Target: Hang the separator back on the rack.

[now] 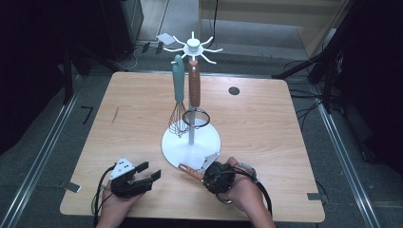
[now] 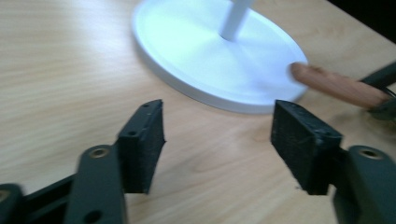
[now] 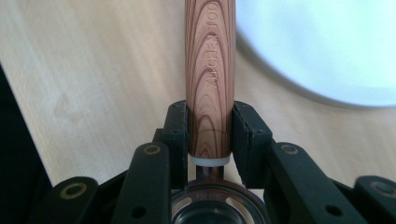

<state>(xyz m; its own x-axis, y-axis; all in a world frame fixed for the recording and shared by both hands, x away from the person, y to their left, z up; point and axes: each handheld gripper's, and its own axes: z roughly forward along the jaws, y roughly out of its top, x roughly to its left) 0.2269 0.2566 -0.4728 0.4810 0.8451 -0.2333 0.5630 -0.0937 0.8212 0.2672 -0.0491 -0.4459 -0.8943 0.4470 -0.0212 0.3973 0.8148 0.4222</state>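
A white utensil rack (image 1: 209, 142) stands mid-table on a round base (image 2: 196, 56), with a teal-handled whisk (image 1: 178, 80) and a wood-handled strainer (image 1: 194, 85) hanging from its hooks. My right gripper (image 1: 203, 174) lies at the base's front edge, shut on a wood-grain utensil handle (image 3: 208, 70) that points left along the table. The pads (image 3: 247, 135) clamp the handle's lower end, just above a metal part. My left gripper (image 1: 151, 171) rests at the front left, open, nothing between its jaws (image 2: 219, 140). Ahead of it I see the handle's tip (image 2: 336, 84).
The wooden table (image 1: 133, 118) has a dark round hole cover (image 1: 234, 90) at the back right. Its front edge runs just under both hands. Cables trail from both grippers. Dark floor and stands surround the table.
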